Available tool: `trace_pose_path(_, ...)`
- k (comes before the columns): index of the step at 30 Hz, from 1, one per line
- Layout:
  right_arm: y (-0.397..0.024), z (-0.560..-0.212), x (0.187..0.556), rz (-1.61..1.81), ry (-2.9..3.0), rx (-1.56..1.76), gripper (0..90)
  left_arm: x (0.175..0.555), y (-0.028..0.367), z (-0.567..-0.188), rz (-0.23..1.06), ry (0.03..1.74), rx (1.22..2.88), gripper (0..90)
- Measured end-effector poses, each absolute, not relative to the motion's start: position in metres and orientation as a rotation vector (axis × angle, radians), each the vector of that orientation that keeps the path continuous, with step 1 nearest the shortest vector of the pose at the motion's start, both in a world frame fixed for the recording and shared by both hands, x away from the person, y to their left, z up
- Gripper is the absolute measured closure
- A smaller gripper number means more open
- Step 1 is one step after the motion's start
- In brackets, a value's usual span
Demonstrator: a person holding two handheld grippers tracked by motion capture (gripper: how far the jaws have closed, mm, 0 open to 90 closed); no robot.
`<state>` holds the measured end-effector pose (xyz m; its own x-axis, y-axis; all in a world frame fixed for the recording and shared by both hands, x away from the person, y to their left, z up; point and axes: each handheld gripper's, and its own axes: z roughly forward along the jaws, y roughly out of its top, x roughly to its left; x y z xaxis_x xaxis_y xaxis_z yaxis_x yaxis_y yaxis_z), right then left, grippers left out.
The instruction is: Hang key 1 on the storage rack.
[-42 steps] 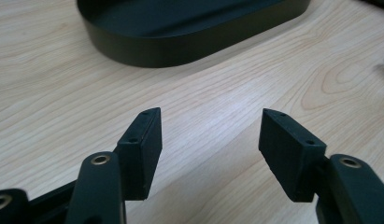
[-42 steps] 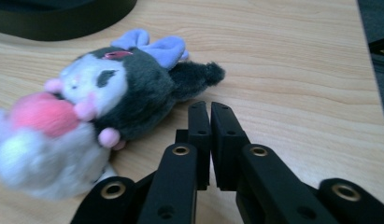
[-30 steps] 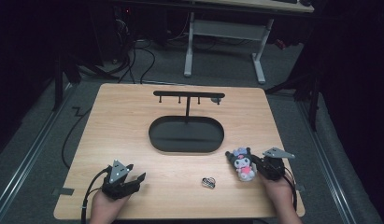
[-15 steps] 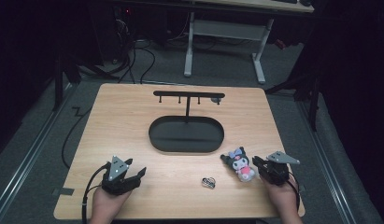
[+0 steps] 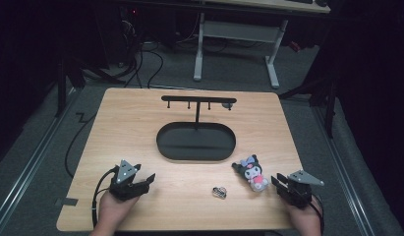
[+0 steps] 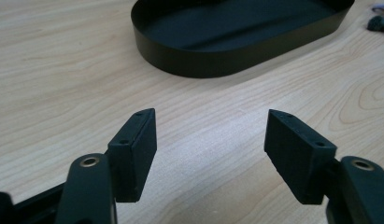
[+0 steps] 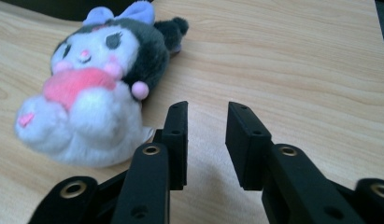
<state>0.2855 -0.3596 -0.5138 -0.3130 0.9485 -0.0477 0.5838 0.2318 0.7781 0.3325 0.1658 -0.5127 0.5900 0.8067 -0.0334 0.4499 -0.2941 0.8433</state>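
Observation:
A small plush toy (image 5: 252, 172) with a dark head, a lilac bow and a pink-and-white body lies on its back on the wooden table (image 5: 140, 123), near the front right. My right gripper (image 5: 277, 186) sits just right of it, apart from it. In the right gripper view the plush toy (image 7: 94, 88) lies left of my right gripper (image 7: 207, 121), whose jaws stand a little apart around bare wood. My left gripper (image 5: 146, 181) rests at the front left. Seen from the left gripper view, my left gripper (image 6: 210, 140) is wide open over bare wood.
A black oval tray (image 5: 196, 142) lies mid-table, with a black T-shaped stand (image 5: 198, 100) with pegs rising from its far side; its wall (image 6: 236, 60) is ahead of the left jaws. A small metal keyring-like piece (image 5: 219, 191) lies between the grippers.
My right gripper has drawn back from the plush toy toward the table's front edge. The plush toy and the left gripper have hardly moved.

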Motion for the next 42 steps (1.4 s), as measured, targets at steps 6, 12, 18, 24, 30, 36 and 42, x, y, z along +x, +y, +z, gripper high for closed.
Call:
trace_pose_path(6, -0.363, -0.512, 0.28, 0.848, 1.972, 1.433, 62.4, 0.335, 0.162, -0.516, 0.505, 0.952, 1.952, 33.6)
trace_pose_path(12, -0.365, -0.509, 0.279, 0.816, 1.955, 1.53, 56.5, 0.336, 0.161, -0.517, 0.498, 0.913, 1.97, 33.4)
trace_pose_path(18, -0.359, -0.503, 0.283, 0.743, 2.014, 1.551, 53.1, 0.34, 0.163, -0.519, 0.469, 0.919, 1.977, 33.3)
trace_pose_path(24, -0.357, -0.497, 0.287, 0.686, 2.072, 1.579, 49.0, 0.339, 0.16, -0.516, 0.469, 0.914, 1.961, 33.3)
trace_pose_path(30, -0.353, -0.491, 0.289, 0.619, 2.142, 1.578, 46.0, 0.34, 0.157, -0.517, 0.457, 0.909, 1.963, 33.3)
trace_pose_path(36, -0.349, -0.486, 0.293, 0.552, 2.212, 1.566, 43.6, 0.339, 0.158, -0.517, 0.458, 0.911, 1.952, 33.3)
trace_pose_path(42, -0.345, -0.484, 0.297, 0.472, 2.273, 1.565, 40.9, 0.34, 0.159, -0.515, 0.456, 0.91, 1.938, 33.4)
